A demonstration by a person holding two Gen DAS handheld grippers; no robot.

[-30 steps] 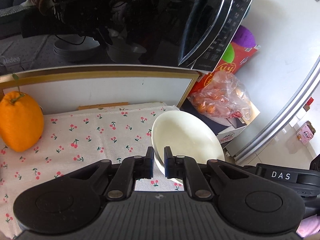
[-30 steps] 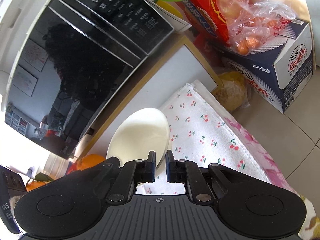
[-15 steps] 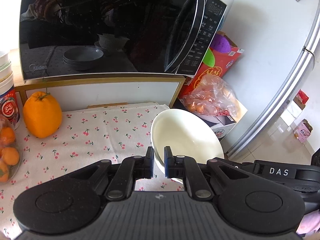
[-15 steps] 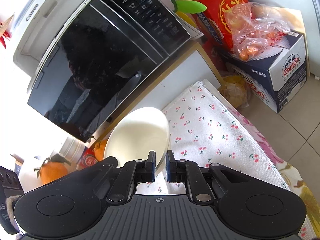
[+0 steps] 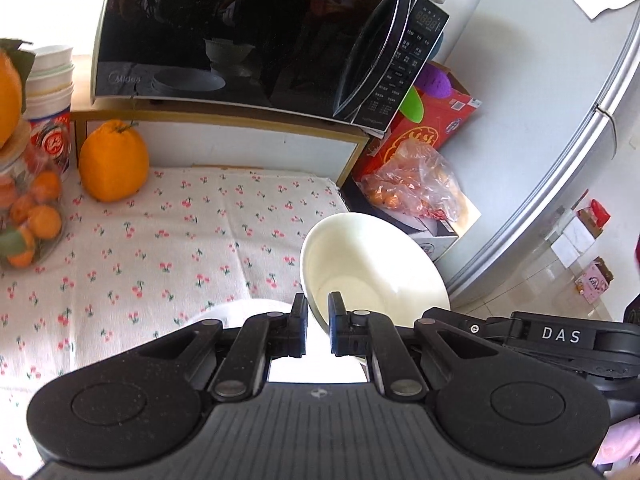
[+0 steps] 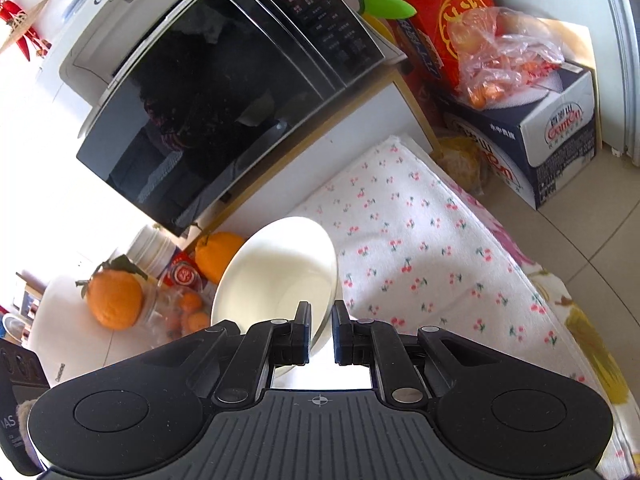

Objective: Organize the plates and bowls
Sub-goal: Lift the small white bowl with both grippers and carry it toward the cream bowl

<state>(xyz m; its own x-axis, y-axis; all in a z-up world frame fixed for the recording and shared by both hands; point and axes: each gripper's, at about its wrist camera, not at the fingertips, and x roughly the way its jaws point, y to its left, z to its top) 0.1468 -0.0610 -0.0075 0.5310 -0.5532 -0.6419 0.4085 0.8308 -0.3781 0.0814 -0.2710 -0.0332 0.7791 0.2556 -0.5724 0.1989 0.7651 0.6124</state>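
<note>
A: How are the fingers set, and what is held?

B: A white bowl [image 5: 372, 264] is pinched at its near rim by the left gripper [image 5: 318, 322], the jaws nearly closed on the thin wall. A second white bowl [image 6: 276, 276] is clamped the same way at its rim by the right gripper [image 6: 321, 326]. Both bowls are carried tilted, in front of the black microwave [image 5: 256, 36] and above the cherry-print cloth [image 5: 168, 240] spread below it.

A: What writing can be read?

B: "Midea" is printed at the microwave's lower left corner. "Canon" is seen on the white printer [image 6: 120, 16] on top of the microwave. "Ganten" is marked on the dark carton [image 6: 556, 148] right of the microwave. "DAS" is printed on the other gripper's body, low in the left wrist view.
</note>
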